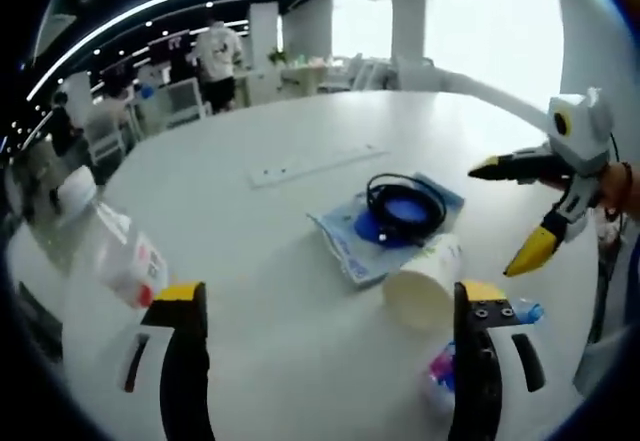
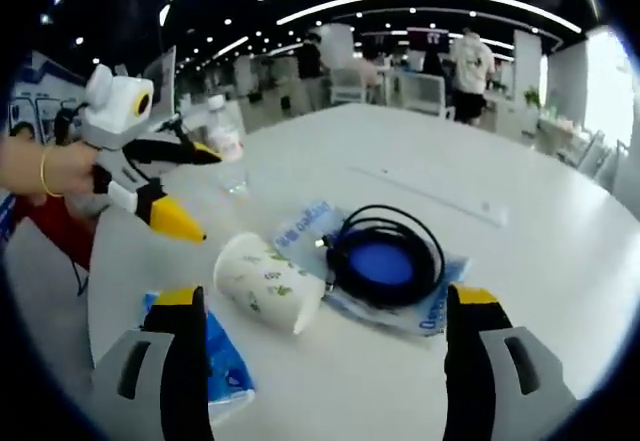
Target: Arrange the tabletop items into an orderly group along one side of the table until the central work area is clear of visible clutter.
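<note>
Clutter sat bunched near one edge of the round white desk (image 1: 300,131): a white paper cup with green leaf print (image 2: 268,283) lay tipped on its side, its open mouth toward me in the left gripper view. Just beside it a coiled black cable (image 2: 385,243) rested on a flat blue-and-white plastic packet (image 2: 425,306). A second blue packet (image 2: 222,356) lay near my right gripper (image 2: 325,346), on the cup's other side. A clear plastic bottle with a white cap (image 2: 224,133) stood farther off in the right gripper view, and a clear plastic bottle with a red-printed label (image 1: 125,261) lay near my left gripper (image 1: 325,336). A long white strip (image 1: 315,164) lay across the desk beyond the cable.

My left gripper hovered over the desk with jaws spread wide, holding nothing. My right gripper was likewise spread and empty above the cup.

Behind the desk, a person in a white top (image 1: 217,56) stood among the office chairs.
</note>
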`<state>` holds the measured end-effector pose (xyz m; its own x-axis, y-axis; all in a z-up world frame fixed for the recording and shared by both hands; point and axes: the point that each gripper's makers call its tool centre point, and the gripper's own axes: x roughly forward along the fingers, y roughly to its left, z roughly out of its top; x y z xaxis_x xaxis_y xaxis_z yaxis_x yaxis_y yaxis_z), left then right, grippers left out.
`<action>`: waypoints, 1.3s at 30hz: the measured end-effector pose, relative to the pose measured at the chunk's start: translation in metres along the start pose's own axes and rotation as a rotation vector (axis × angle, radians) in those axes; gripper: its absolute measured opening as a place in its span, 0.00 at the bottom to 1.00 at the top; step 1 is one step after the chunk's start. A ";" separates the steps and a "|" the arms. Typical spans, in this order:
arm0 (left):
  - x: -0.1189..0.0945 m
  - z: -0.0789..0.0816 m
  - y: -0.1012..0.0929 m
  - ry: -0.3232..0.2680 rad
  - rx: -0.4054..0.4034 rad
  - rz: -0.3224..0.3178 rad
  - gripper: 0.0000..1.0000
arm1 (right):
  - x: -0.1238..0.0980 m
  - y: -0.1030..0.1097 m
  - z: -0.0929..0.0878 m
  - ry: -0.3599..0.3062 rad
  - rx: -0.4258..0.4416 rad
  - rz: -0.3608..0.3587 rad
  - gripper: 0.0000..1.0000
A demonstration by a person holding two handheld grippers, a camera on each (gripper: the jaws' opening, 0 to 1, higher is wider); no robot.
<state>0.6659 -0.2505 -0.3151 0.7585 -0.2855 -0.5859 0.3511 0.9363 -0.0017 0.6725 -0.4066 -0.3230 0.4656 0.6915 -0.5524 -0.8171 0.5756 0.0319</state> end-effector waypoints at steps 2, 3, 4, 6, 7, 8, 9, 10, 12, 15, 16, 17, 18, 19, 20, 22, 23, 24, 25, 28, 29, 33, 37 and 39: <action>-0.005 -0.002 -0.001 -0.003 -0.004 -0.007 1.00 | 0.001 0.008 0.000 0.013 -0.041 0.029 0.99; -0.008 -0.003 -0.002 -0.003 -0.005 -0.015 1.00 | 0.002 0.013 -0.001 0.024 -0.058 0.045 0.99; -0.010 -0.003 -0.003 -0.007 -0.002 -0.019 1.00 | 0.003 0.015 -0.001 0.028 -0.069 0.046 0.99; -0.016 -0.004 -0.004 -0.010 0.007 -0.026 1.00 | 0.005 0.019 -0.001 0.044 -0.127 0.058 0.98; -0.018 -0.004 -0.005 -0.011 0.011 -0.033 1.00 | 0.005 0.020 -0.001 0.046 -0.130 0.059 0.97; -0.021 -0.005 -0.006 -0.014 0.013 -0.048 1.00 | 0.006 0.023 -0.001 0.050 -0.144 0.064 0.96; -0.023 -0.005 -0.006 -0.017 0.012 -0.049 1.00 | 0.007 0.025 0.000 0.054 -0.152 0.070 0.96; -0.026 -0.004 -0.007 -0.018 0.016 -0.060 1.00 | 0.009 0.027 0.000 0.058 -0.172 0.079 0.96; -0.032 -0.004 -0.008 -0.024 0.020 -0.066 1.00 | 0.010 0.029 0.000 0.071 -0.209 0.083 0.95; -0.039 -0.003 -0.009 -0.036 0.014 -0.069 1.00 | 0.012 0.029 -0.001 0.087 -0.241 0.077 0.95; -0.043 -0.003 -0.009 -0.043 0.007 -0.069 1.00 | 0.013 0.030 -0.001 0.094 -0.248 0.079 0.94; -0.045 -0.004 -0.009 -0.045 0.005 -0.071 1.00 | 0.013 0.031 -0.001 0.096 -0.252 0.084 0.93; -0.047 -0.004 -0.010 -0.045 0.004 -0.073 1.00 | 0.015 0.033 -0.001 0.103 -0.267 0.092 0.92; -0.049 -0.004 -0.010 -0.047 0.004 -0.076 1.00 | 0.015 0.034 -0.002 0.111 -0.281 0.094 0.92; -0.053 -0.005 -0.010 -0.047 0.005 -0.081 1.00 | 0.016 0.035 -0.003 0.121 -0.296 0.095 0.92; -0.058 -0.006 -0.013 -0.061 0.016 -0.105 1.00 | 0.019 0.034 -0.005 0.136 -0.324 0.081 0.92; -0.060 -0.007 -0.014 -0.060 0.025 -0.117 1.00 | 0.020 0.033 -0.006 0.146 -0.341 0.072 0.91; -0.061 -0.010 -0.013 -0.053 0.028 -0.110 1.00 | 0.022 0.033 -0.007 0.155 -0.363 0.064 0.90; -0.062 -0.012 -0.013 -0.046 0.041 -0.109 1.00 | 0.023 0.033 -0.007 0.159 -0.373 0.060 0.90; -0.067 -0.017 -0.013 -0.041 0.049 -0.117 1.00 | 0.029 0.039 -0.011 0.187 -0.414 0.068 0.88; -0.069 -0.016 -0.013 -0.049 0.033 -0.123 1.00 | 0.031 0.039 -0.012 0.198 -0.440 0.065 0.87; -0.076 -0.017 -0.014 -0.066 -0.005 -0.133 1.00 | 0.038 0.033 -0.014 0.233 -0.518 0.030 0.83; -0.081 -0.020 -0.015 -0.067 -0.036 -0.137 1.00 | 0.043 0.033 -0.015 0.248 -0.532 0.049 0.79; -0.083 -0.023 -0.016 -0.054 -0.026 -0.140 1.00 | 0.045 0.033 -0.017 0.261 -0.553 0.054 0.78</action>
<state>0.5849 -0.2375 -0.2852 0.7319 -0.4237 -0.5336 0.4421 0.8912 -0.1014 0.6612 -0.3638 -0.3609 0.3773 0.5434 -0.7500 -0.9251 0.1828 -0.3329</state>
